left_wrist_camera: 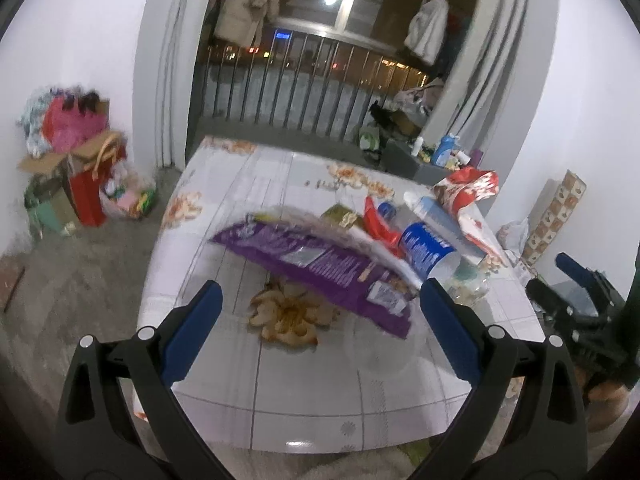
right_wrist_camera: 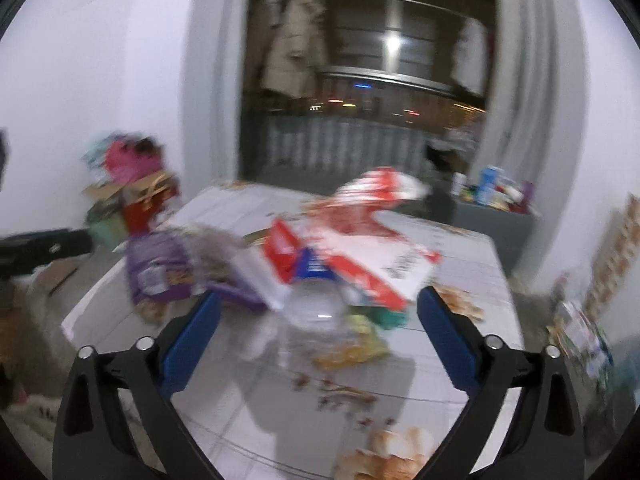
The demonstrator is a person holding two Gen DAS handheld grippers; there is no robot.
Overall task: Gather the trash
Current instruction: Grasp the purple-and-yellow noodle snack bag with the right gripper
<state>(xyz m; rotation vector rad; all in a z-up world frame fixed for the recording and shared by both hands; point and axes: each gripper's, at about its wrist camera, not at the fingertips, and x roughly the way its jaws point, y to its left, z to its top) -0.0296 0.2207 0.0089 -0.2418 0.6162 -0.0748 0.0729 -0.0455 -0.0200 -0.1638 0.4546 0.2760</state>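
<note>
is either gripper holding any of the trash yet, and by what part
Nothing is held. The left gripper and right gripper are both open above the table, with the purple wrapper untouched.

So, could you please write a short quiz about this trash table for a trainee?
1. True or false: the left gripper is shut on the purple plastic snack bag.
2. Which lies nearer the right gripper: A, the clear plastic bottle; B, the red and white crumpled bag?
3. Fill in: the trash lies on a table with a ____-patterned cloth.

Key: 1 false, both grippers are open and hold nothing; 2 A; 3 flower.
</note>
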